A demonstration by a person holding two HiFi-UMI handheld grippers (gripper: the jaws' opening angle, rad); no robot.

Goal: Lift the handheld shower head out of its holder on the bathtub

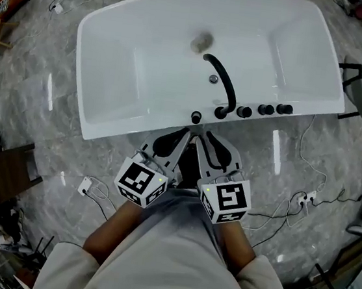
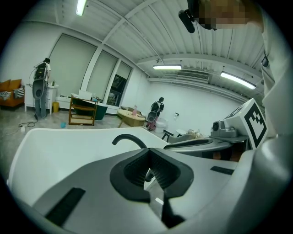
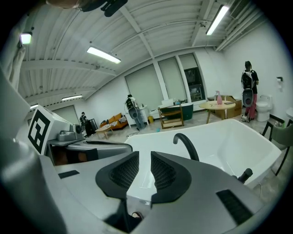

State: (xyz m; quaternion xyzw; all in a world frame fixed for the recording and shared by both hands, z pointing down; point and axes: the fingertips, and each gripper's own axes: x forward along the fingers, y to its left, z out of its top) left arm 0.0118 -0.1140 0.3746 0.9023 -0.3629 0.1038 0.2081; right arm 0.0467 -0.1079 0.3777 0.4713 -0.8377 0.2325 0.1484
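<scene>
Bathtub (image 1: 97, 107) with black faucet (image 1: 224, 82) sits just ahead; left gripper (image 1: 183, 134) is closed on nothing, right gripper (image 1: 210, 137) slightly parted, likewise empty.

The bathtub (image 1: 113, 60) is glossy and smooth, its black spout (image 1: 223, 80) matt, floor (image 1: 42, 104) polished

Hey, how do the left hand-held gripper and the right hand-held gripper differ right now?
The left hand-held gripper has its jaws closed together, while the right hand-held gripper has its jaws slightly apart, with the white bathtub showing through the gap. In the head view the left one angles rightward and the right one leftward, so their tips nearly meet. Both are empty and sit just short of the bathtub's near rim, facing the black faucet.
</scene>
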